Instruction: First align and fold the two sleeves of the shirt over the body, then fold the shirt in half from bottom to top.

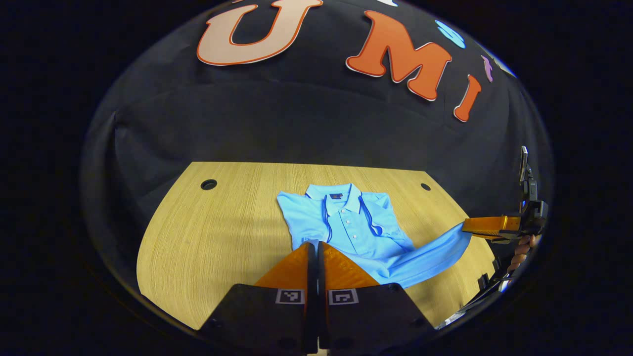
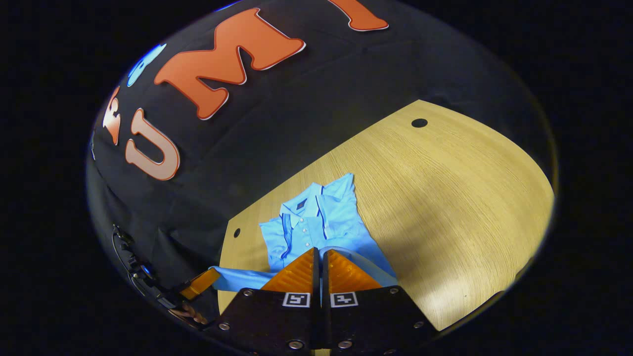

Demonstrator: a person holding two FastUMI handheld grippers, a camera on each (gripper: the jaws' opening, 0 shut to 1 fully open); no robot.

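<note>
The light blue polo shirt [image 1: 346,222] lies collar-away on the wooden table [image 1: 207,247], its hem lifted off the surface. Both the left gripper [image 1: 316,249] and the right gripper [image 2: 320,257] are closed, each pinching a bottom corner of the hem. The fabric looks light, limp and prone to sagging, so corner grips seem best.

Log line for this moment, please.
stage: bottom-to-top fold | shirt: sleeves folded | left gripper: shut on hem | right gripper: shut on hem
</note>
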